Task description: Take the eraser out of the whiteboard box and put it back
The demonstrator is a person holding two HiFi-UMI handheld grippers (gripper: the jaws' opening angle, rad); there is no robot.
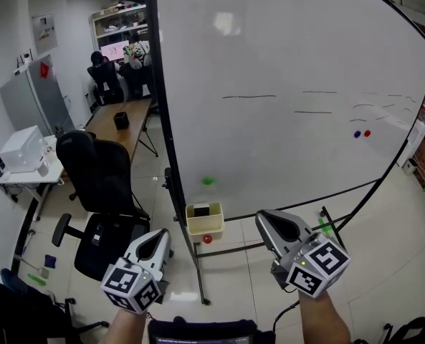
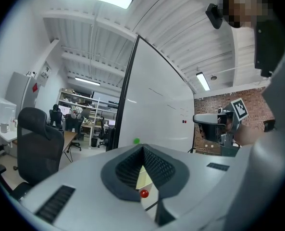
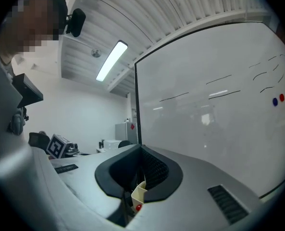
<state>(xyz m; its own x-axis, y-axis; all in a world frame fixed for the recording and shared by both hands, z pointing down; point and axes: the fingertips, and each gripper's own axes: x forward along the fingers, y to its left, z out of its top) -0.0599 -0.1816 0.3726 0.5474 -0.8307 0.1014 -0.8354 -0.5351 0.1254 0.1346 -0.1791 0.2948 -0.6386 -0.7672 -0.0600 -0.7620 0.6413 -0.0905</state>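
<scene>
Right gripper (image 1: 264, 218): jaws together, holding nothing. Left gripper (image 1: 160, 238): likewise closed and empty. Both hang well short of the box (image 1: 205, 228) at the lower edge of the whiteboard (image 1: 291, 63), where the eraser (image 1: 203, 209) sits. As I judge it, reaching in with closed jaws would knock the box or wedge the eraser deeper. The box wall hides the eraser's lower part, and both gripper views show only a sliver of the box.

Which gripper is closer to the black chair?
The left. In the head view the left gripper hangs just right of the black chair seat; the right gripper is farther off, on the other side of the whiteboard stand's leg.
</scene>
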